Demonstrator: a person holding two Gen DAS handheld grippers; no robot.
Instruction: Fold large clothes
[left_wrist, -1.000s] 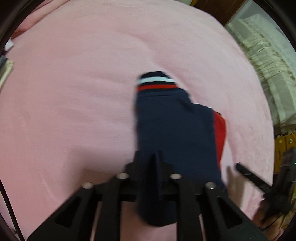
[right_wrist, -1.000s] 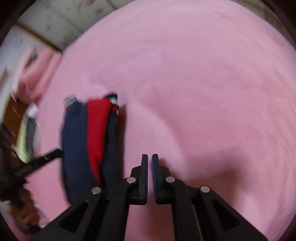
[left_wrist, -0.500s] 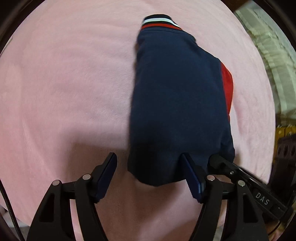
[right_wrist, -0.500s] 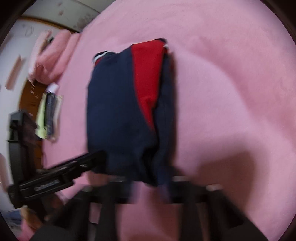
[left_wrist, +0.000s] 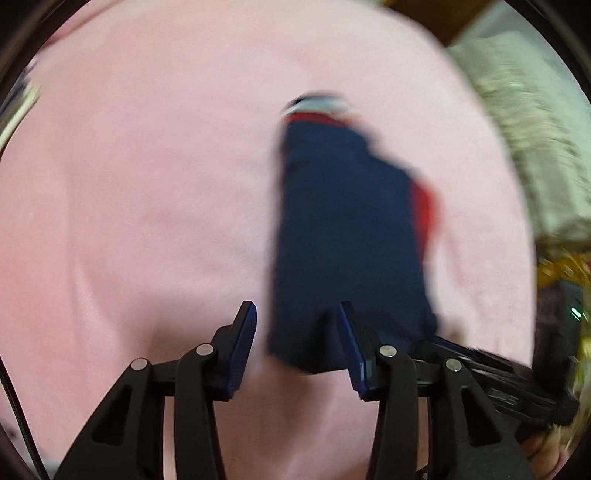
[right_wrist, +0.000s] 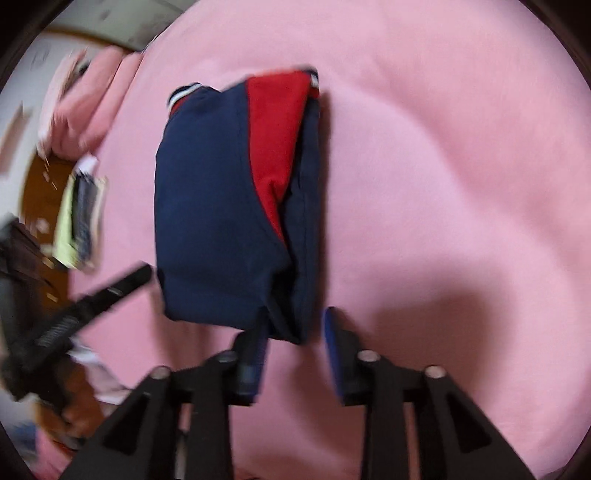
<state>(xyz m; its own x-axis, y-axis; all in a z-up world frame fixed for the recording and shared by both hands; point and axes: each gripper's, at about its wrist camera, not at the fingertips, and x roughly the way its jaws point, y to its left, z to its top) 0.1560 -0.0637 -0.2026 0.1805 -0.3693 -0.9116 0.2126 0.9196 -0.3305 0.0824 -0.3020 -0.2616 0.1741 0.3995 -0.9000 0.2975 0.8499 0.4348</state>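
While the left wrist view is blurring with motion, the left gripper (left_wrist: 297, 339) is holding its jaws apart with nothing between them, and the folded navy garment (left_wrist: 347, 236) is lying on the pink blanket (left_wrist: 147, 184) just ahead of the fingertips, its near edge sitting in line with the gap and overlapping the right-hand finger in the picture; whether cloth and finger are touching is not clear. Its striped cuff end is pointing away from the camera, and a red panel is showing along its right side. Seen from the right wrist view, the right gripper (right_wrist: 295, 343) is likewise standing spread and gripping nothing, with the garment (right_wrist: 221, 206) lying flat just in front of it and a little to the left, its near corner reaching close to the left-hand finger. At the left edge, the other gripper (right_wrist: 92, 299) is reaching in beside the garment's near left corner.
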